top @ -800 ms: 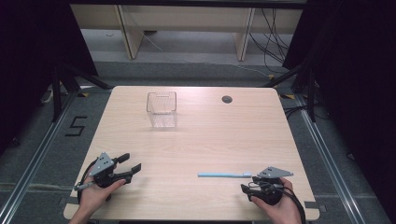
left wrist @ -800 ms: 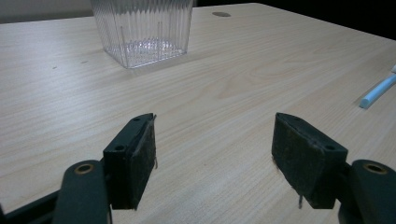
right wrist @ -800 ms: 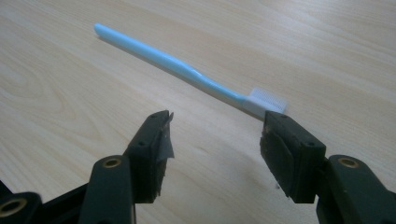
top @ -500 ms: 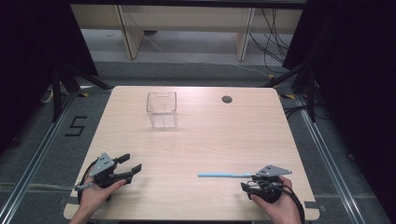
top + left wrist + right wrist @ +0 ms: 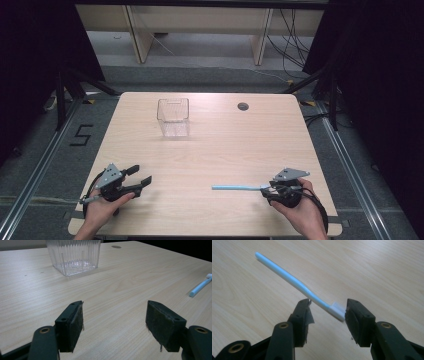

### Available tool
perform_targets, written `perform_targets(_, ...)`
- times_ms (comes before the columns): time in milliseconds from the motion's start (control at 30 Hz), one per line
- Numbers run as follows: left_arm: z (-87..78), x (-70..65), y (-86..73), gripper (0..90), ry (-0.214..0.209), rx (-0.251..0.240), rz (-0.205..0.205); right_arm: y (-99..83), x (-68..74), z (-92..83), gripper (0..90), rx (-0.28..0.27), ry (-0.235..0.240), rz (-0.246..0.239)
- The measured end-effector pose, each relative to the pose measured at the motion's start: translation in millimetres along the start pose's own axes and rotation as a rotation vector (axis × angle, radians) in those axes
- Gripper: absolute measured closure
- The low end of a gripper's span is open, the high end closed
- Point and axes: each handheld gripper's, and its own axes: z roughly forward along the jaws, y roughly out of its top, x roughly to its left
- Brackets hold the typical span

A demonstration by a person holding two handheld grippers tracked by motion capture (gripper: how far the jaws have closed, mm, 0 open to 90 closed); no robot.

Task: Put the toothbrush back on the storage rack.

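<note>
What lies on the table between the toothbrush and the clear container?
Nothing: in the high view, bare wood separates the toothbrush from the clear container.

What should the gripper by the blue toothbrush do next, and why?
Probably close the right gripper on the toothbrush. Its jaws stand open on either side of the brush head, not pressing it, and the toothbrush lies flat on the table, so a gentle squeeze would likely grip it before lifting.

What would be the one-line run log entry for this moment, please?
left gripper: open, empty | right gripper: open around toothbrush head | toothbrush: on table | clear container: far side
</note>
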Motion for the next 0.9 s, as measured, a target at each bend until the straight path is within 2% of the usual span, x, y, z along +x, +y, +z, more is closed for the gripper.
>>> perform_targets(33,0.9,0.1,-0.3,29.5,-0.007,-0.008,0.0,1.2,-1.3,0.9,55.3,-0.001,-0.002,-0.015)
perform_targets(67,1.1,0.2,-0.3,29.5,-0.009,-0.008,0.0,2.7,-1.1,2.6,55.6,-0.012,-0.003,-0.004)
perform_targets(100,1.1,0.1,-0.3,29.5,-0.008,-0.007,-0.001,4.6,-3.4,2.7,55.8,0.002,-0.004,-0.026)
perform_targets(133,1.1,0.1,-0.3,29.6,-0.008,-0.007,-0.001,6.6,-3.2,2.9,56.0,0.013,0.003,-0.009)
perform_targets(167,1.1,0.1,-0.3,29.5,-0.008,-0.007,-0.001,8.4,-5.3,4.1,56.2,0.02,0.004,-0.033)
perform_targets(200,1.1,0.1,-0.3,29.5,-0.009,-0.008,0.0,11.8,-2.8,4.2,56.7,0.039,0.013,0.01)
perform_targets(233,1.1,0.1,-0.3,29.6,-0.01,-0.007,0.0,13.3,-5.3,5.7,56.8,0.031,0.009,-0.018)
perform_targets(400,1.4,-0.1,-0.2,29.6,-0.011,-0.006,0.003,20.9,-3.1,7.6,58.1,0.059,0.013,-0.024)
perform_targets(433,1.4,-0.2,-0.2,29.5,-0.012,-0.005,0.004,24.5,-2.0,9.9,58.3,0.076,0.007,-0.05)
perform_targets(467,1.4,-0.2,-0.2,29.5,-0.012,-0.005,0.004,24.5,-2.0,9.9,58.3,0.076,0.007,-0.05)
perform_targets(533,1.5,-0.3,-0.2,29.5,-0.012,-0.004,0.003,28.5,-2.2,14.3,58.4,0.078,-0.005,-0.103)
perform_targets(567,1.5,-0.4,-0.2,29.4,-0.013,-0.004,0.003,33.5,-0.7,17.2,58.6,0.123,0.02,-0.129)
perform_targets(600,1.4,-0.5,-0.1,29.4,-0.011,-0.001,0.003,33.5,-0.7,17.2,58.6,0.123,0.02,-0.129)
perform_targets(633,0.8,-0.8,0.2,29.4,-0.005,0.007,0.004,36.8,0.2,21.0,58.8,0.145,0.021,-0.147)
perform_targets(700,0.8,-0.9,0.2,29.4,-0.006,0.006,0.004,38.7,1.7,22.9,58.9,0.16,0.026,-0.138)
perform_targets(733,0.9,-0.9,0.2,29.4,-0.006,0.006,0.003,42.9,1.8,26.3,59.4,0.183,0.041,-0.168)
perform_targets(800,0.9,-0.8,0.2,29.4,-0.007,0.006,0.002,44.9,2.8,27.8,59.6,0.196,0.054,-0.169)
perform_targets(900,1.5,-0.3,-0.2,29.3,-0.014,-0.004,0.0,51.4,2.2,32.9,60.0,0.22,0.079,-0.237)
